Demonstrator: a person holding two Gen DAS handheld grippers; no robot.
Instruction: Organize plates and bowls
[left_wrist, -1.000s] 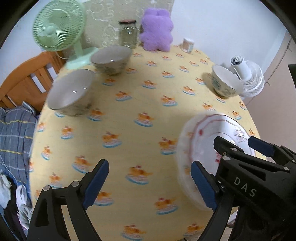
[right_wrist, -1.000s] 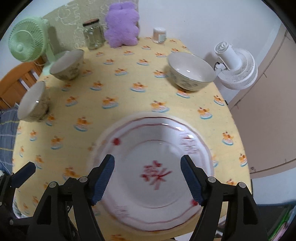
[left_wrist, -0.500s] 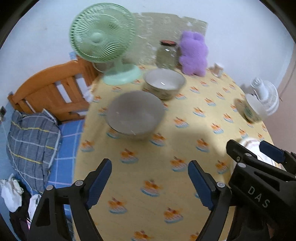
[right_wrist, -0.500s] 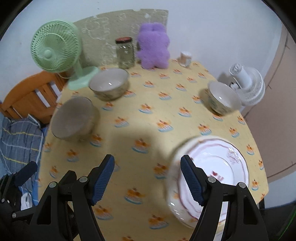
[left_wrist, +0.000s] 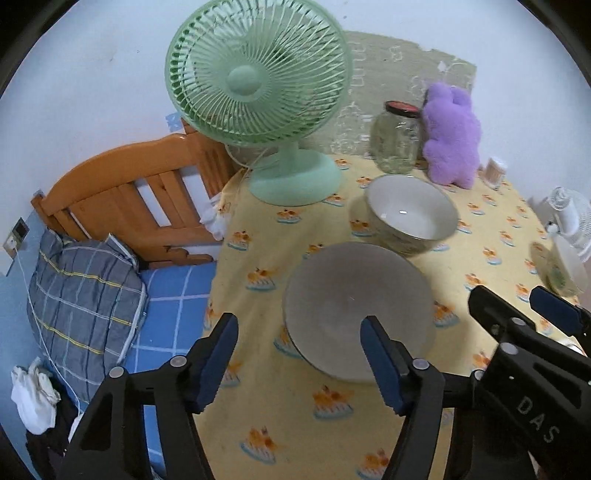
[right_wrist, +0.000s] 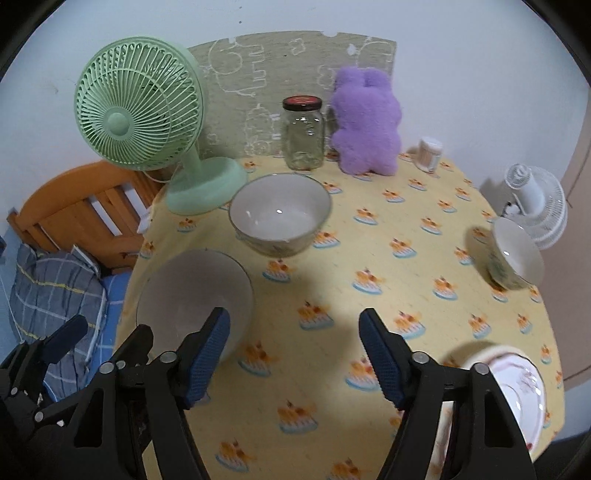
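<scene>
Bowls first: nearest bowl (left_wrist: 356, 308) sits at the table's (right_wrist: 424, 258) left edge, w/ a second bowl (right_wrist: 279, 216) just beyond it by the green fan (right_wrist: 138, 107), and a third bowl (right_wrist: 513, 258) well apart at the far right edge. The plate (right_wrist: 517, 384) lies near-right, partly off-frame. We judge the task barely begun: nothing nested yet, all three bowls apart, plate alone. Left to do: gather bowls into one stack, prob. w/ the plate alongside or under.

Left claw (left_wrist: 299, 354) is spread, jaws just been closing, nothing pinched; its right pad overlaps the nearest bowl in view, but we can't tell if it touches. Right claw (right_wrist: 293, 350) is spread too, also narrowing, only bare cloth between the jaws.

Hard to read: nearest bowl is blurred, inside pattern unclear. Whether one plate or several are stacked, can't tell. Third bowl is smeared in the left view.
</scene>
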